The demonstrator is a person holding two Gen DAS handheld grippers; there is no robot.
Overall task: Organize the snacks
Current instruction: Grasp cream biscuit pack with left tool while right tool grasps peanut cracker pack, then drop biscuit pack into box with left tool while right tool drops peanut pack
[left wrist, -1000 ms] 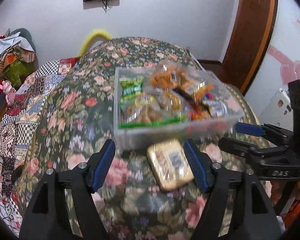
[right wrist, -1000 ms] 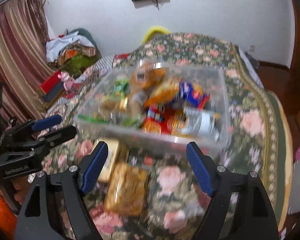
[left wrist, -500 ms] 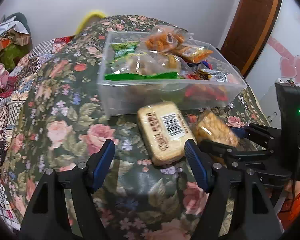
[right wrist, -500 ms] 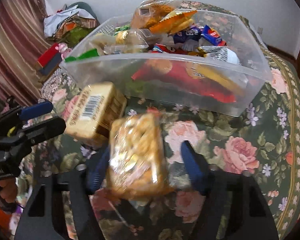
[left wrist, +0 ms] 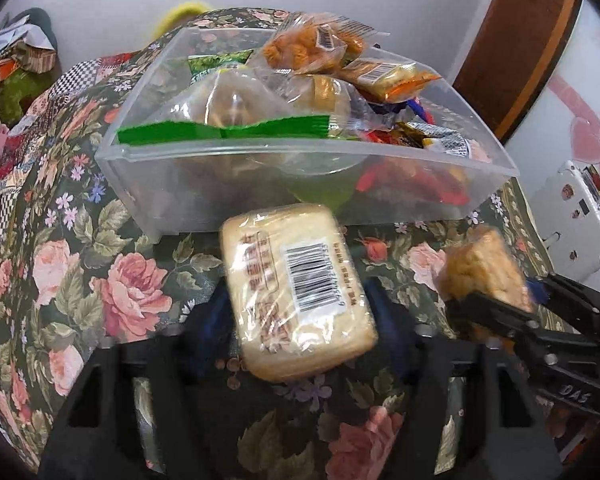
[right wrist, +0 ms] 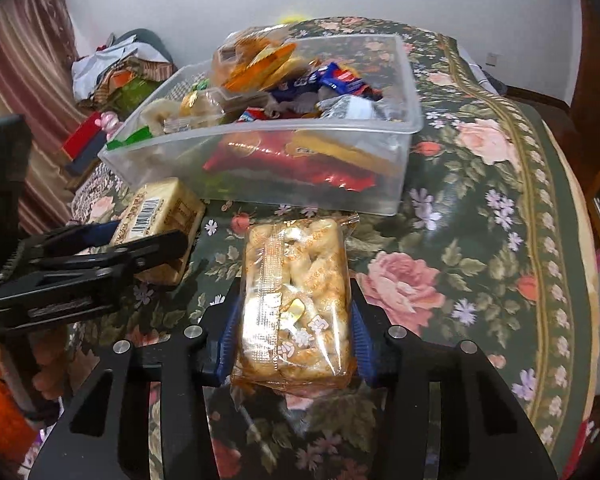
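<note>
Two wrapped snacks lie just in front of the clear plastic bin of snacks on the floral cloth. Left claw is closing around the pale barcoded cake pack; right claw is closing around the golden pastry pack. Each pack's long axis points toward the bin (blue pads flank its sides).

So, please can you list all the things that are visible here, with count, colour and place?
Barcode packet: one, pale yellow, between the left gripper's closing jaws.
Crispy snack packet: one, golden, between the right gripper's closing jaws.
Bin: one, clear plastic, full of mixed snacks, behind both packets.
Cloth: one, dark green with pink roses, under everything.
Clothes pile: mixed colours, far left by the wall.
Left gripper: black, blue pads.
Right gripper: black, blue pads.
</note>
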